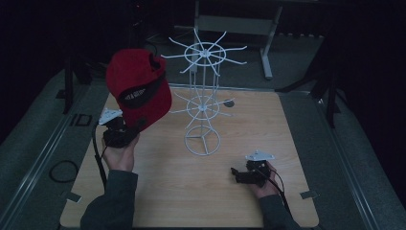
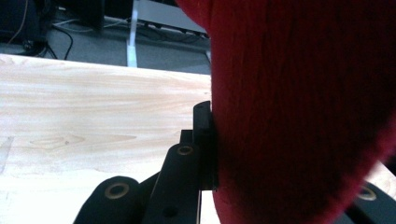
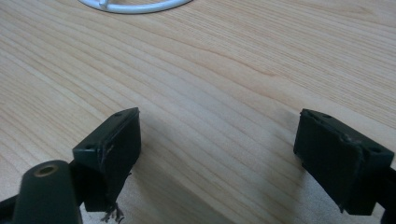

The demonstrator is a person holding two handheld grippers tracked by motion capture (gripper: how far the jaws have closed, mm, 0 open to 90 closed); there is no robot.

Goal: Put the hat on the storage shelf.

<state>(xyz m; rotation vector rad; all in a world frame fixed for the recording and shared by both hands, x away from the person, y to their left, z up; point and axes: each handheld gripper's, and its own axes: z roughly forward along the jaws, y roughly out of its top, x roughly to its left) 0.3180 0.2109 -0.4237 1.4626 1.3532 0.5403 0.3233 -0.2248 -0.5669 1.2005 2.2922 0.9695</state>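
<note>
A red cap [image 1: 139, 86] with a dark front patch is held up over the table's left side, left of a white wire rack [image 1: 203, 98]. My left gripper [image 1: 125, 130] is shut on the cap's lower edge. In the left gripper view one black jaw presses against the red cap fabric [image 2: 299, 112], which hides the other jaw. My right gripper [image 1: 239, 175] rests low near the table's front right, open. Its jaws stand wide apart over bare wood in the right gripper view [image 3: 219, 149], with the rack's base ring [image 3: 135, 5] at the top edge.
The rack has two tiers of spokes and a round base ring [image 1: 203, 142] on the wooden table [image 1: 249, 124]. A small dark disc [image 1: 229, 102] lies behind the rack. A metal frame [image 1: 268, 43] stands beyond the table. A cable loop [image 1: 63, 171] lies at left.
</note>
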